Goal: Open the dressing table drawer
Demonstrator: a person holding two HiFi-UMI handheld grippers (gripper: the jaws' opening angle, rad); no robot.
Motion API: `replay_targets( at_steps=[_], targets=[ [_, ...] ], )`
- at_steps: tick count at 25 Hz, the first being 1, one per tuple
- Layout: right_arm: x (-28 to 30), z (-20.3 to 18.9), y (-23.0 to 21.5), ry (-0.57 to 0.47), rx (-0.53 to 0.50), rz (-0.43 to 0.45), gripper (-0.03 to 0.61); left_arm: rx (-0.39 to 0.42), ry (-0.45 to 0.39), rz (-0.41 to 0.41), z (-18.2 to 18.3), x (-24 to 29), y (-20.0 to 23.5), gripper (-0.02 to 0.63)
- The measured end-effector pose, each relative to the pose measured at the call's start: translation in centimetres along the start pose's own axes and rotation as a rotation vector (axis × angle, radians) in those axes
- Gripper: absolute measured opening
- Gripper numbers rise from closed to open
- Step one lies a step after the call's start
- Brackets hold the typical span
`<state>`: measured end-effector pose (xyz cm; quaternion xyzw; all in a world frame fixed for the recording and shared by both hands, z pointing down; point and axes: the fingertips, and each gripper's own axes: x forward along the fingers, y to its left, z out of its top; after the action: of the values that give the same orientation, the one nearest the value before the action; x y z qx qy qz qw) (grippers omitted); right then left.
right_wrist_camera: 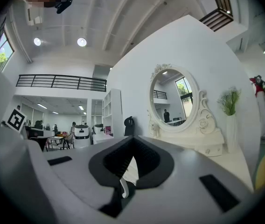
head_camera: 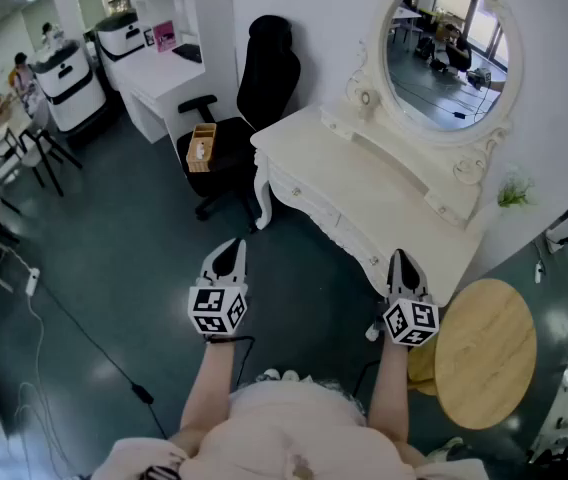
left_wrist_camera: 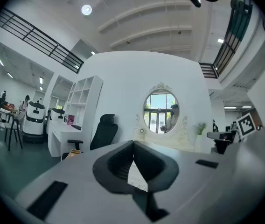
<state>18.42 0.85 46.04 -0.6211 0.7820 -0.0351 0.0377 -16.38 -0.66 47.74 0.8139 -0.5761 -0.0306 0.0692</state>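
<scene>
dressing table drawer [head_camera: 309, 206] closed, left claw [head_camera: 229, 255] shut, right claw [head_camera: 401, 265] shut

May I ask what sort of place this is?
Probably a big open office or lab hall with a mock bedroom corner: a white dressing table with an oval mirror, an office chair beside it, and a balcony railing overhead.

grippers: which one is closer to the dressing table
The right gripper: it sits just off the front edge of the dressing table, while the left gripper hangs over the floor, farther back.
</scene>
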Motion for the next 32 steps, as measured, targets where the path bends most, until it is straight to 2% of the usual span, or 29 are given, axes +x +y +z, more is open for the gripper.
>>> replay_targets(
  at_steps=[27, 32],
  targets=[
    [-0.9, -1.2, 0.2, 0.036, 0.002, 0.003, 0.015, -0.004, 0.039, -0.059, -1.3, 1.4, -2.4, 0.027],
    [-1.3, -1.3, 0.1, 0.034, 0.002, -0.001, 0.015, -0.030, 0.022, -0.138, -1.6, 1.4, -3.4, 0.028]
  ],
)
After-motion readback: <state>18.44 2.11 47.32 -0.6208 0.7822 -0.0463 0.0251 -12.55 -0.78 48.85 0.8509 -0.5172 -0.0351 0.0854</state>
